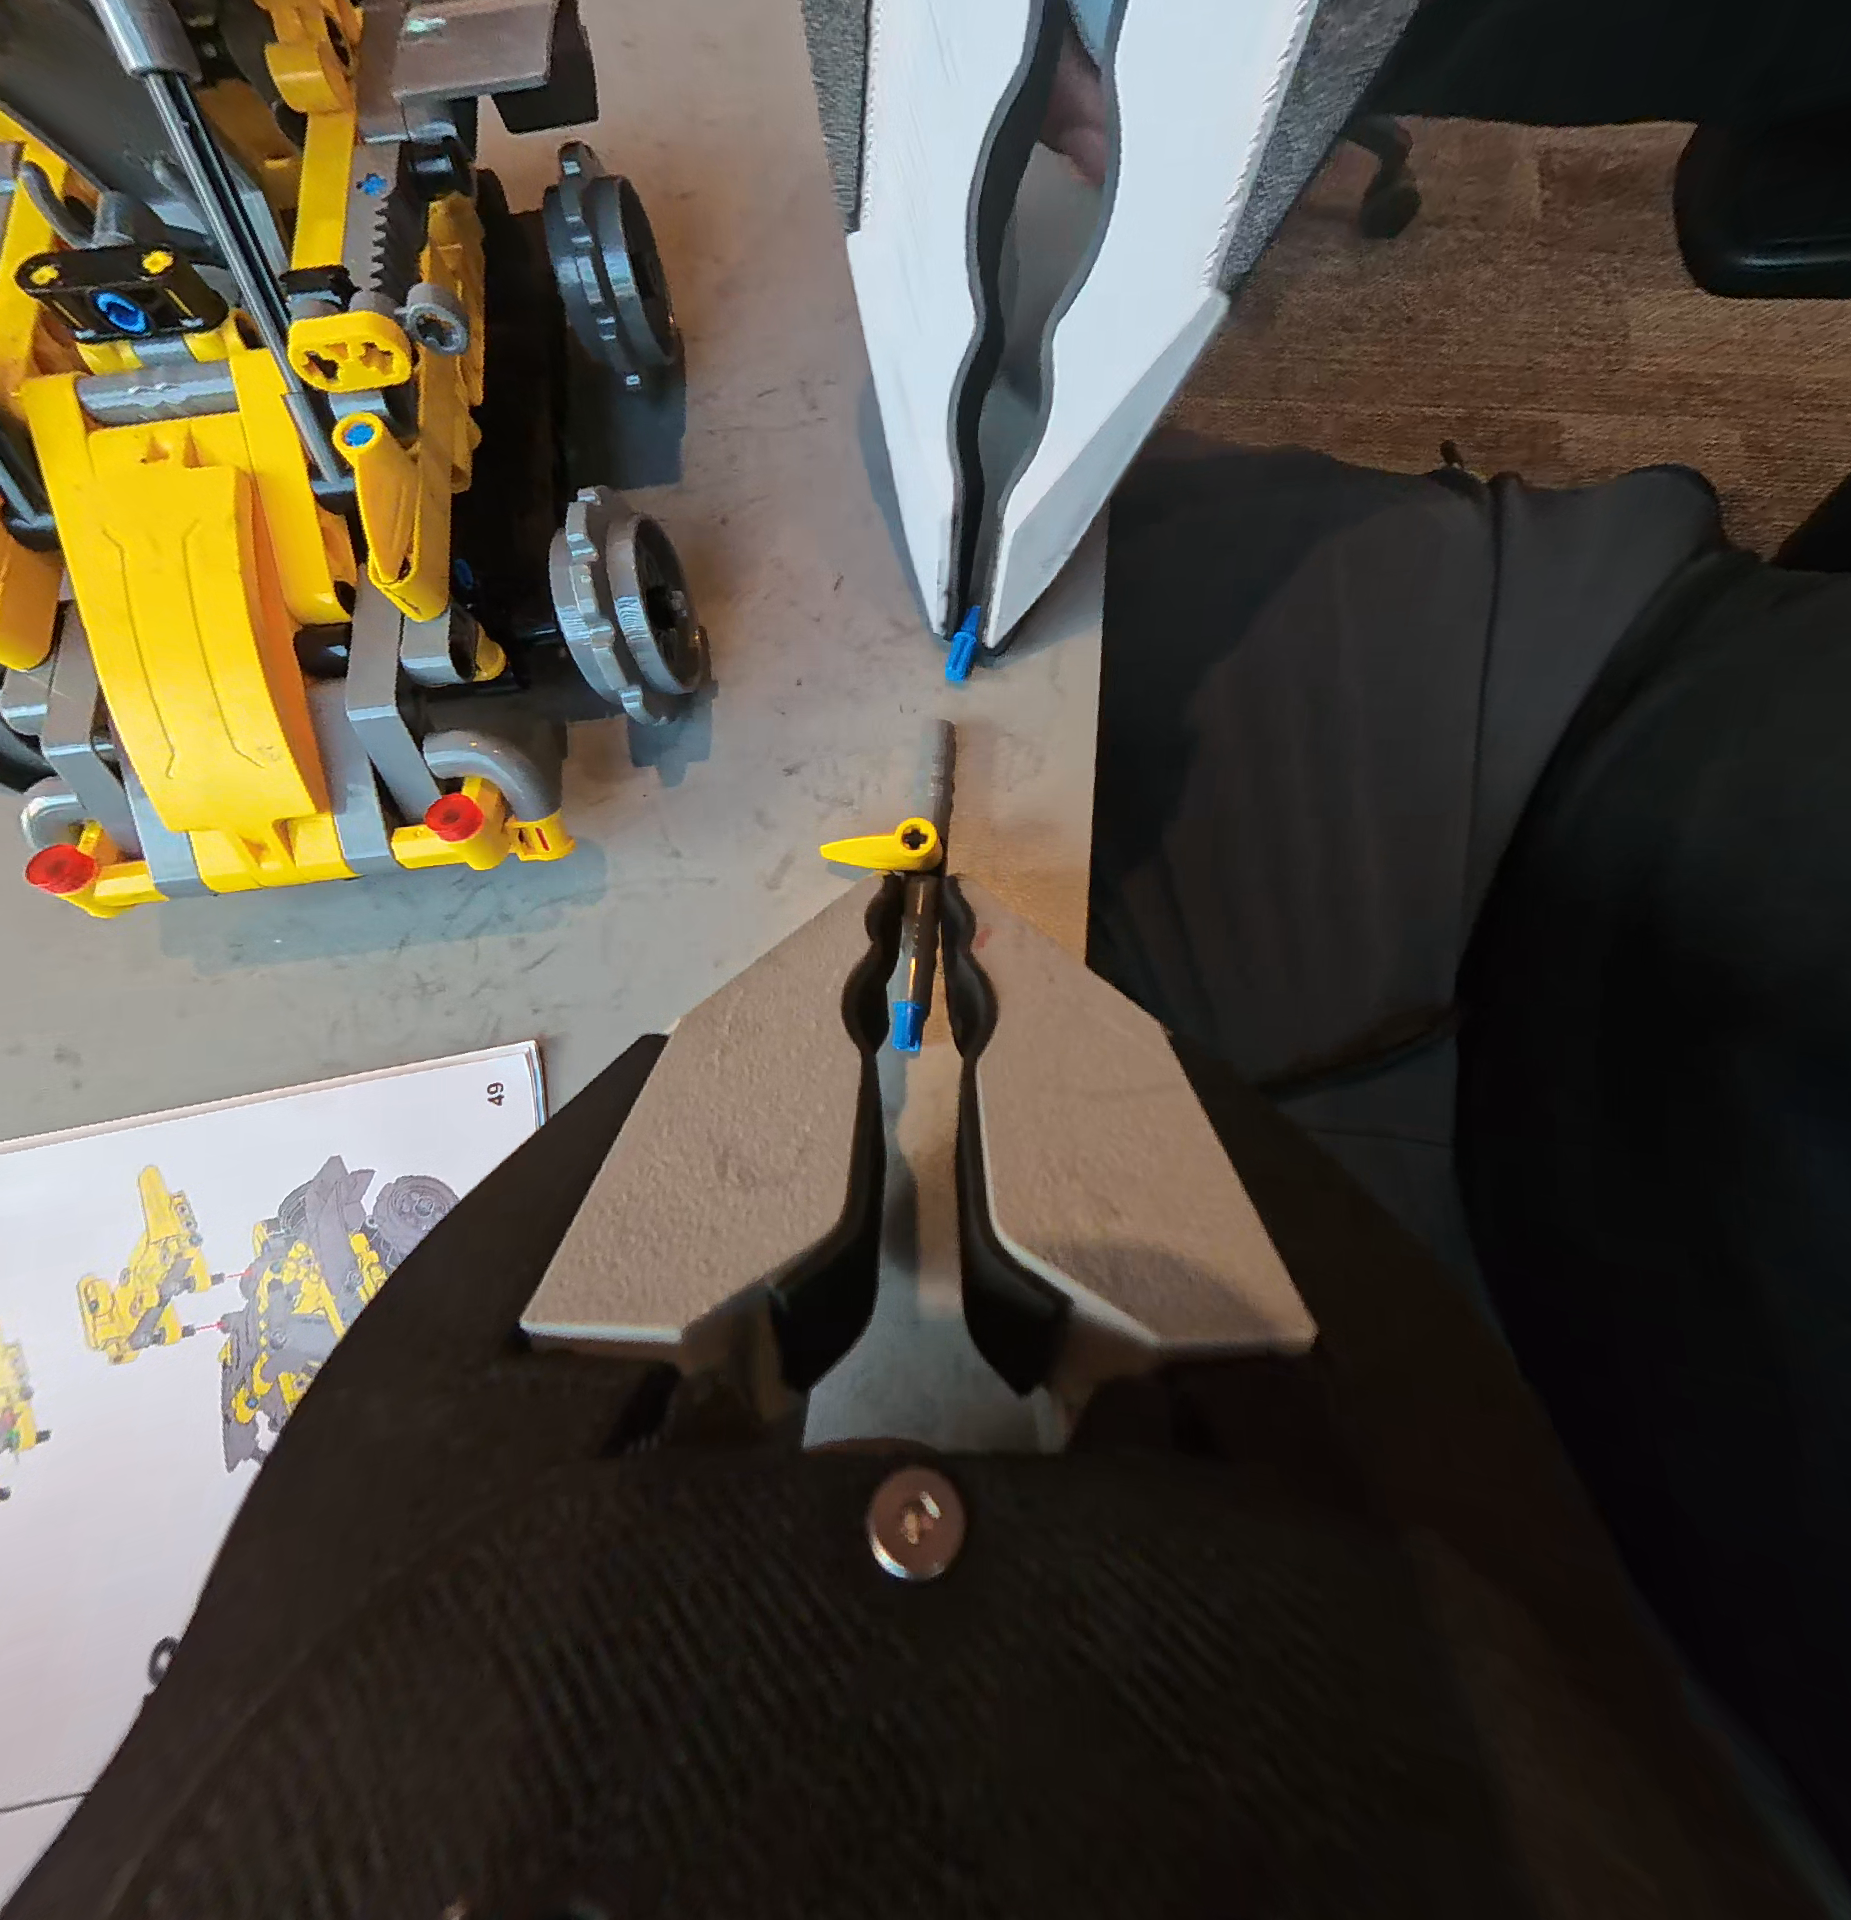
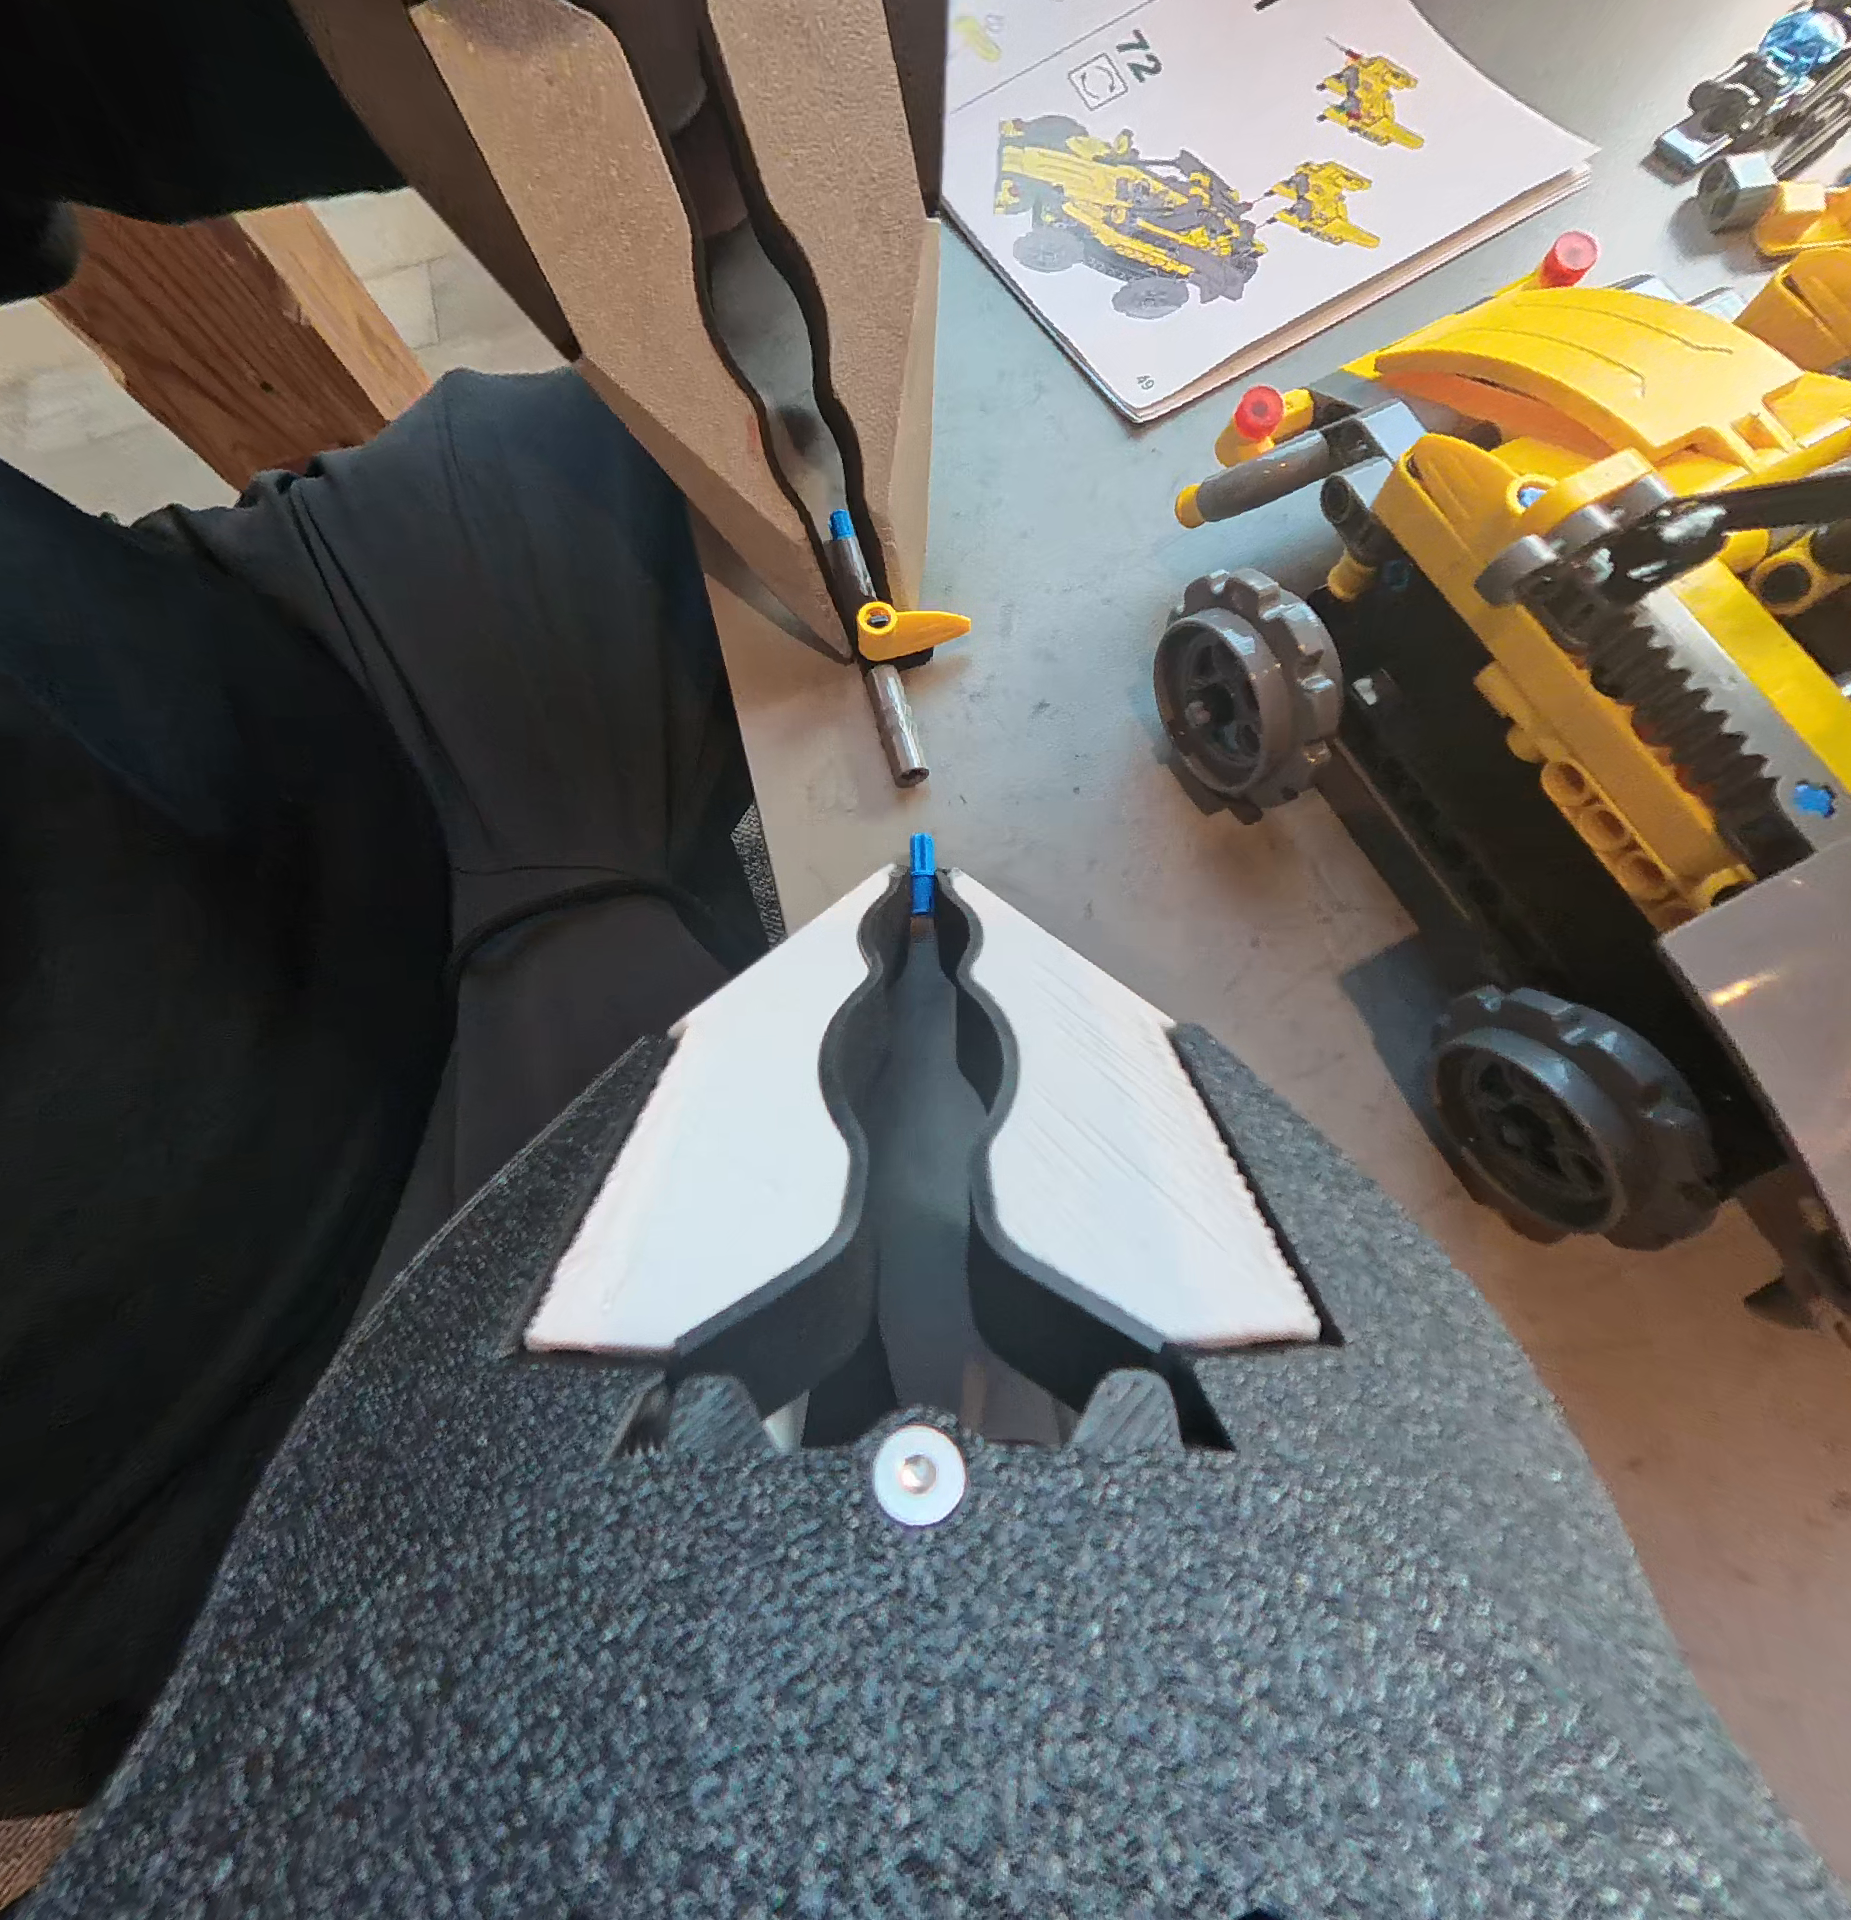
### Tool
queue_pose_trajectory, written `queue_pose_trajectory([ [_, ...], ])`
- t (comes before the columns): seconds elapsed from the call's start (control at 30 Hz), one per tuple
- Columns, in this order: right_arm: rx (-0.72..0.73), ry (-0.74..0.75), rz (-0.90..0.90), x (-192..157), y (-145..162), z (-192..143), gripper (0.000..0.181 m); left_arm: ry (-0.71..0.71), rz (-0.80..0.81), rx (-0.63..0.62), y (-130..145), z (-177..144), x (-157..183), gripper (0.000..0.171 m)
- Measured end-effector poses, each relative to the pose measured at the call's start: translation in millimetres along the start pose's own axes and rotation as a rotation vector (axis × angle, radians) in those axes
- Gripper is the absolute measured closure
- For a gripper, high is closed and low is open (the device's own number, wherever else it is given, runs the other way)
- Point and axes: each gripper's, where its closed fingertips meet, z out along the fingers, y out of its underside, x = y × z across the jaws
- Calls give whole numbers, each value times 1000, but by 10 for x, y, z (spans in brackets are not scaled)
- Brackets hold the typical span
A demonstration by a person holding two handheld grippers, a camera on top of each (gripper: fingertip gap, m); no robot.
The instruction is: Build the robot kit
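Observation:
My left gripper (image 1: 916,883), with grey fingers, is shut on a dark grey axle (image 1: 933,774) that carries a small yellow pointed piece (image 1: 885,845) and a blue pin (image 1: 905,1023) at its rear end. It also shows in the right wrist view (image 2: 869,634), with the axle (image 2: 895,722) sticking out. My right gripper (image 2: 921,878), with white fingers, is shut on a small blue pin (image 2: 920,862). It shows in the left wrist view (image 1: 968,629) too, with the blue pin (image 1: 960,646) at its tips. The two tips face each other a short gap apart, over the grey table (image 1: 796,582) near its edge.
A large yellow and grey brick-built vehicle (image 1: 235,540) with grey wheels stands on the table to the left; it also shows in the right wrist view (image 2: 1586,665). An open instruction booklet (image 1: 121,1299) lies nearby (image 2: 1243,177). A person's dark-clothed legs (image 1: 1420,779) are at the table edge. The tips of one gripper are about 5 cm away from the tips of the other.

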Motion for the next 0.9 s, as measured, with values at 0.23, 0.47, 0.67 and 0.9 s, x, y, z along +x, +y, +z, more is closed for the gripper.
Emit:
queue_pose_trajectory([
  [0.23,-56,49,-47,104,15,-20,179,-14,18,2,0,0,0,169],
  [0.47,-41,26,-61,97,-2,4,179,-23,28,3,-1,0,-1,169],
  [0.67,-35,26,-76,95,-2,5,179,-15,19,3,1,0,0,169],
  [0.9,-30,21,-73,97,-1,-1,179,-13,17,3,1,0,1,169],
])
